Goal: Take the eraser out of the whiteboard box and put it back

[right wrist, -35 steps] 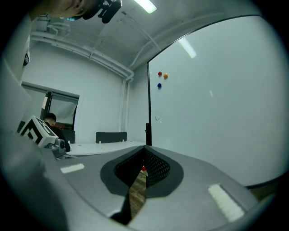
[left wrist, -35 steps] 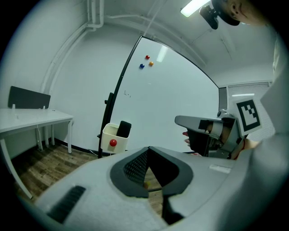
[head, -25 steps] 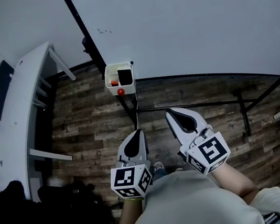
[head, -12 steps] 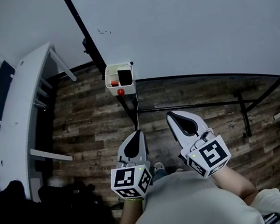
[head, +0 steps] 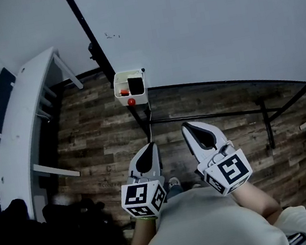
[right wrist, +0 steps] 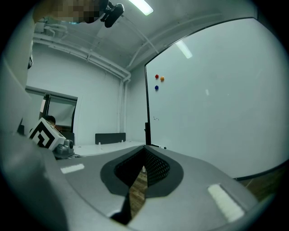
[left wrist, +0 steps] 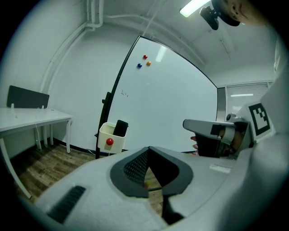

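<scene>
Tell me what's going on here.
A person stands facing a whiteboard with a gripper in each hand. The left gripper and the right gripper are both shut and empty, held short of the white box fixed by the board's lower corner. The black eraser stands inside that box, and a red magnet sits on the box's front. The eraser is not yet touched.

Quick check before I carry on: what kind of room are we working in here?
Probably an office or meeting room: a big whiteboard on a stand, a white desk beside it, and a box at the board's corner holding an eraser.
</scene>
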The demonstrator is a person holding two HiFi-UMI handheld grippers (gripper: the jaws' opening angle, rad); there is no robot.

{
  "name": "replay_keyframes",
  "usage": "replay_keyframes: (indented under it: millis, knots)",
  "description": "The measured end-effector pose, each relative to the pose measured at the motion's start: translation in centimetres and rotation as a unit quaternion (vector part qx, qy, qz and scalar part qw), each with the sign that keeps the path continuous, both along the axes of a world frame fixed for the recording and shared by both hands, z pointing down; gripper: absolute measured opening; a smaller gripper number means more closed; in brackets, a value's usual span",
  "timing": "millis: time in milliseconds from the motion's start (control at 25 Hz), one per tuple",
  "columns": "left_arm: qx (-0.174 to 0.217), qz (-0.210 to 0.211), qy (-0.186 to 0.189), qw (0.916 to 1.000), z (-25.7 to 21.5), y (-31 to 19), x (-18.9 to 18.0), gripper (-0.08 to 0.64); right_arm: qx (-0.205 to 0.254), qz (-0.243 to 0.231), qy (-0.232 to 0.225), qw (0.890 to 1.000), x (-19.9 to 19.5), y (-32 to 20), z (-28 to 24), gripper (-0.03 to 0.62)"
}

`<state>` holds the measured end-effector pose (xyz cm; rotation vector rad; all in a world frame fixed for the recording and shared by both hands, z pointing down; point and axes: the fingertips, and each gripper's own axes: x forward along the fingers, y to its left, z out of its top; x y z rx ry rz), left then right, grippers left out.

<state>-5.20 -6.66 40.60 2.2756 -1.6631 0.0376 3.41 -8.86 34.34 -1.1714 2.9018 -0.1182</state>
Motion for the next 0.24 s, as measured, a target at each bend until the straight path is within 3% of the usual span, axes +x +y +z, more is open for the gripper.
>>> replay_keyframes:
  millis: [240]
  knots:
    - [-0.002, 0.001, -0.003, 1.0000, 0.13, -0.50, 0.04, 0.006, -0.003, 0.001, 0.003, 1.000, 0.13, -0.43, 0.32, 0.003]
